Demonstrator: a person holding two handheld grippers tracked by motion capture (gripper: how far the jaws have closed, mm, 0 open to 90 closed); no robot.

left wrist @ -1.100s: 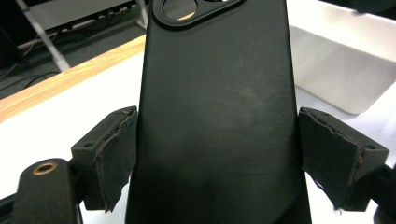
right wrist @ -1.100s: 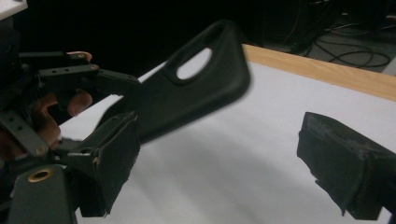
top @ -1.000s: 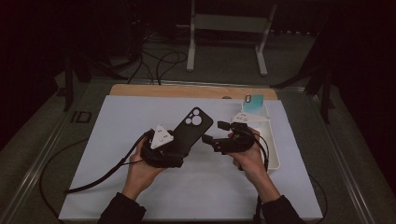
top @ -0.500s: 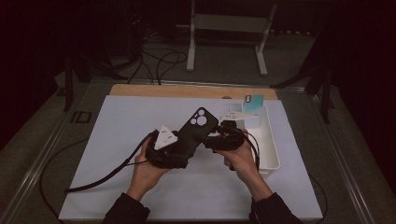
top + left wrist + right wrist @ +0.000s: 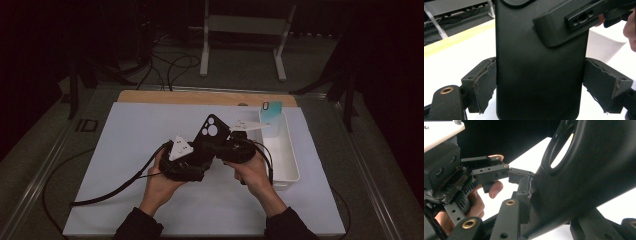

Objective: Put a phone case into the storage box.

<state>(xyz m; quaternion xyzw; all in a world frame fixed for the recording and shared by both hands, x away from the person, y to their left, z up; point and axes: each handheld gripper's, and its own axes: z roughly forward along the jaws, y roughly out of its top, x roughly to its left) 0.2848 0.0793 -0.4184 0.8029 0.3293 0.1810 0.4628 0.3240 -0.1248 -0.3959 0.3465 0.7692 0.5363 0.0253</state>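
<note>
A black phone case (image 5: 209, 131) with a round camera opening stands tilted above the white mat, held between both grippers. My left gripper (image 5: 200, 152) is shut on its lower part; its torn pads (image 5: 485, 82) press both long edges of the case (image 5: 539, 75). My right gripper (image 5: 221, 145) comes in from the right, and its jaws have just been closing with the case's edge between them. One of its jaws lies flat on the case's back. In the right gripper view the case (image 5: 586, 177) sits between my right gripper's (image 5: 549, 220) jaws, with one jaw touching its rim.
A white bin (image 5: 285, 150) stands right of the hands, with a teal phone case (image 5: 271, 112) upright at its far end. The white mat (image 5: 125, 150) covers the table, and a wooden strip (image 5: 200, 97) runs along its far edge. Cables trail off to the left.
The right gripper moved left to the case and closed its jaws on the case's edge. The left gripper kept its hold and stayed in place.
</note>
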